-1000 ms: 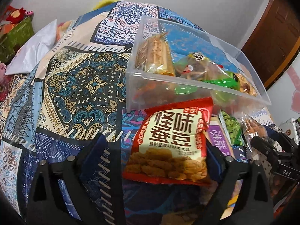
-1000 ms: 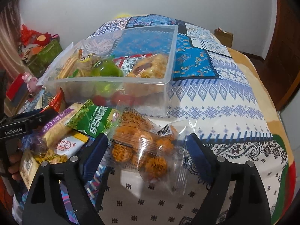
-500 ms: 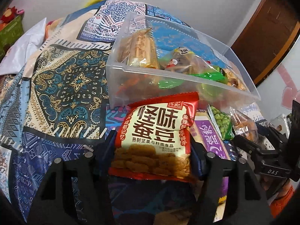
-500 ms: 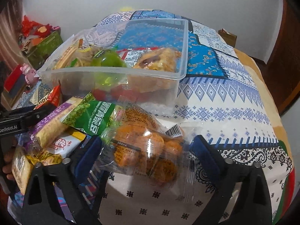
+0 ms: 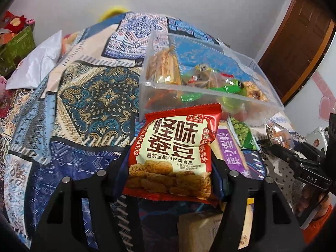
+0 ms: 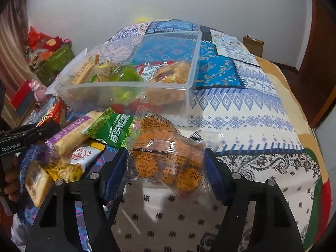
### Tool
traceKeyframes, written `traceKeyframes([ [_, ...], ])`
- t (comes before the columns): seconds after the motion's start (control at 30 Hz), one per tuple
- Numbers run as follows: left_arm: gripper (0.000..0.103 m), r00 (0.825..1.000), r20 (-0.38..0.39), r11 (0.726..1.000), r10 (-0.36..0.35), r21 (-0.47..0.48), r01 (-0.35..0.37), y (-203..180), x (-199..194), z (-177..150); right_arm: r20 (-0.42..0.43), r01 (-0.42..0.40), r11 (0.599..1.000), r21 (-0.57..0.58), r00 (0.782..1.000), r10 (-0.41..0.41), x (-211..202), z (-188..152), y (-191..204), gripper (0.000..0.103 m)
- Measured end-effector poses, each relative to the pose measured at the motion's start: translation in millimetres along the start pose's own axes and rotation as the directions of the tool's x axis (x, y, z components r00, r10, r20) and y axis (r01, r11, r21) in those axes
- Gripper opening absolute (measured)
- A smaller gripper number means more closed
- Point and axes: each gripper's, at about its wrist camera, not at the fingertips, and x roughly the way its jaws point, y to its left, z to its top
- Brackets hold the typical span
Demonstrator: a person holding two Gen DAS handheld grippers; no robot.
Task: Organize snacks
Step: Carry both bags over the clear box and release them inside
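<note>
Nearest in the left wrist view, the left claw [image 5: 169, 168] has just been closing and now pinches the red bean packet [image 5: 174, 153] by its two side edges, so the packet hangs face-up between the pads and lifted off the patterned cloth [image 5: 84, 96], which seems to cover a bed rather than a tabletop. Gripping the sides rather than the flat face keeps the crimped top seam free, which should let it slide into the bin edge first. In the right wrist view the right claw [image 6: 166, 168] has likewise just been closing, and its blue pads press the sides of a clear cookie bag [image 6: 168, 163], held slightly tilted above the white part of the cloth. Just beyond both claws lies the pile still to be sorted: a green pea packet [image 6: 115, 130], a purple bar [image 6: 71, 134] and a yellow-and-white pouch [image 6: 77, 159], heaped together beside the bin for easy reach. Farther off stands the clear bin [image 6: 189, 67], already holding biscuits, a green jelly cup and other snacks along its near side; its far half looks free, likely the place for these two.
</note>
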Motion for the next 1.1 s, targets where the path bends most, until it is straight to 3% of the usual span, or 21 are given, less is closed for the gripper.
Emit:
traceKeyframes([
  [0.27,0.065,0.996,0.09,1.0,-0.019,-0.002,0.019,-7.9,-36.5,10.8,0.068,-0.032,0.999,0.039,0.997,0.029,-27.8,5.2,-6.2,0.068],
  [0.57,0.065,0.979,0.199,0.999,-0.04,0.023,0.036,-29.0,-61.7,33.9,0.179,-0.067,0.998,0.013,0.982,0.063,-55.3,34.3,7.5,0.068],
  [0.9,0.065,0.969,0.242,0.999,-0.048,0.032,0.042,-42.9,-54.6,72.8,0.274,-0.082,0.996,-0.034,0.958,0.088,-65.0,71.0,24.0,0.069],
  [1.1,0.065,0.969,0.246,0.999,-0.04,0.015,0.037,-44.2,-38.8,93.4,0.3,-0.065,0.997,-0.04,0.951,0.074,-49.7,92.4,31.0,0.069],
])
